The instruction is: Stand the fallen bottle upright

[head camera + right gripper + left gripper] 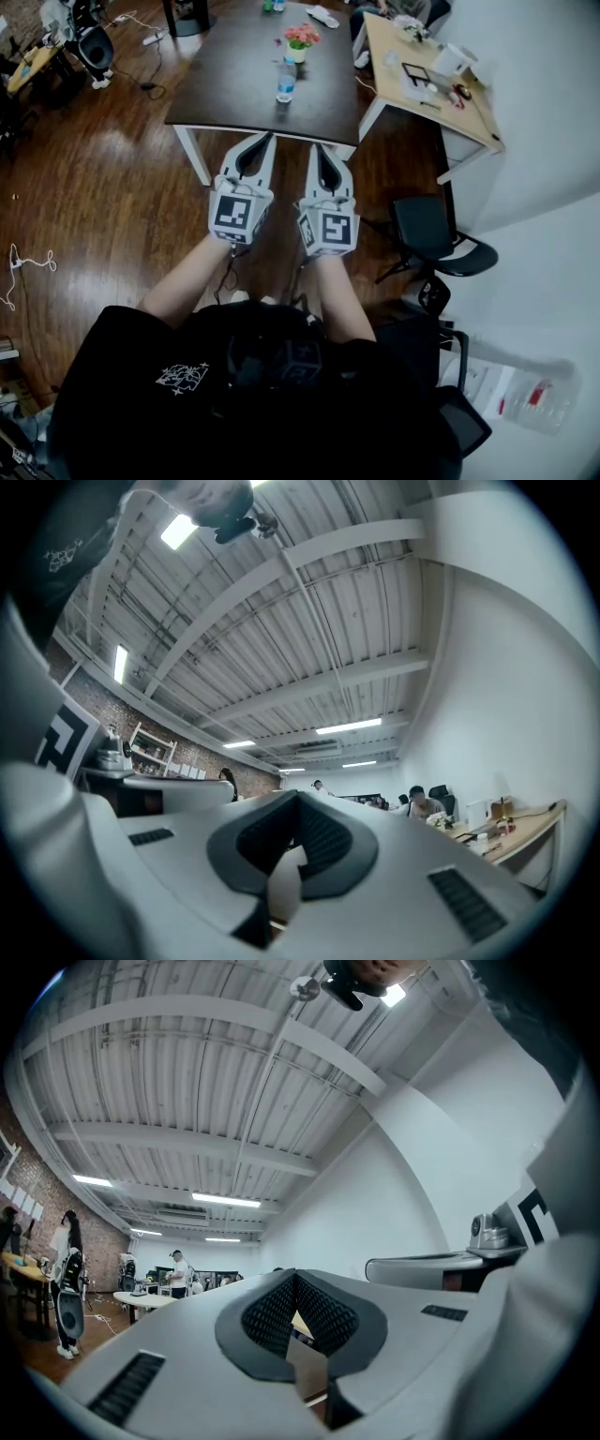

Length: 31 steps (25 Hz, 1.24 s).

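A clear water bottle (286,82) with a blue label stands upright near the front edge of the dark table (234,89). Behind it sits a small pot of pink flowers (301,41). I hold both grippers side by side over the wood floor, short of the table's front edge and pointing at it. The left gripper (269,138) has its jaws closed tip to tip with nothing in them, and so does the right gripper (316,148). In the gripper views the left gripper (295,1277) and the right gripper (298,795) point slightly upward at ceiling and wall; the bottle is hidden there.
A light wooden desk (473,108) with clutter stands to the right of the dark table. A black office chair (429,236) is close on my right by the white wall. Cables (21,267) lie on the floor at left. People stand far off in the room.
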Tool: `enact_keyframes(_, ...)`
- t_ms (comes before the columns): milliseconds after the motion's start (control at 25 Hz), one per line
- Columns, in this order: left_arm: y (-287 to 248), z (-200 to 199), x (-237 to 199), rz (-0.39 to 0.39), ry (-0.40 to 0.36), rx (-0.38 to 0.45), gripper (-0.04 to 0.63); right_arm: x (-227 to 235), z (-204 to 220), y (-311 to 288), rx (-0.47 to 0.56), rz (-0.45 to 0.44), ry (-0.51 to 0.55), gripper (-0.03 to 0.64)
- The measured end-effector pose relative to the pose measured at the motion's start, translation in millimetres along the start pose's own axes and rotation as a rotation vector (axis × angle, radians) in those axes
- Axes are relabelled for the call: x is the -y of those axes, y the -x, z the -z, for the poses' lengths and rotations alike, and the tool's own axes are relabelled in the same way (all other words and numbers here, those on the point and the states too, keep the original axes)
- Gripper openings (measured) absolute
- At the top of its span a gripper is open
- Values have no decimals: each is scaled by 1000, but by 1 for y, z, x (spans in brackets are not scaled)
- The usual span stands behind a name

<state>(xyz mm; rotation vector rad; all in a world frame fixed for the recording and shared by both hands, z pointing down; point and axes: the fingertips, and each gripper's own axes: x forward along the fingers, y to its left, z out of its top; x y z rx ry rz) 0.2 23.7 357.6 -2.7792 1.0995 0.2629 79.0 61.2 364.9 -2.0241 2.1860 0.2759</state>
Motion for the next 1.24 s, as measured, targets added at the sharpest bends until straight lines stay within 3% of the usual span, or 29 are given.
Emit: enact_keyframes(1240,40,-13,-6,24,17,13,-6,-41,-8,13,-16,0,18,21)
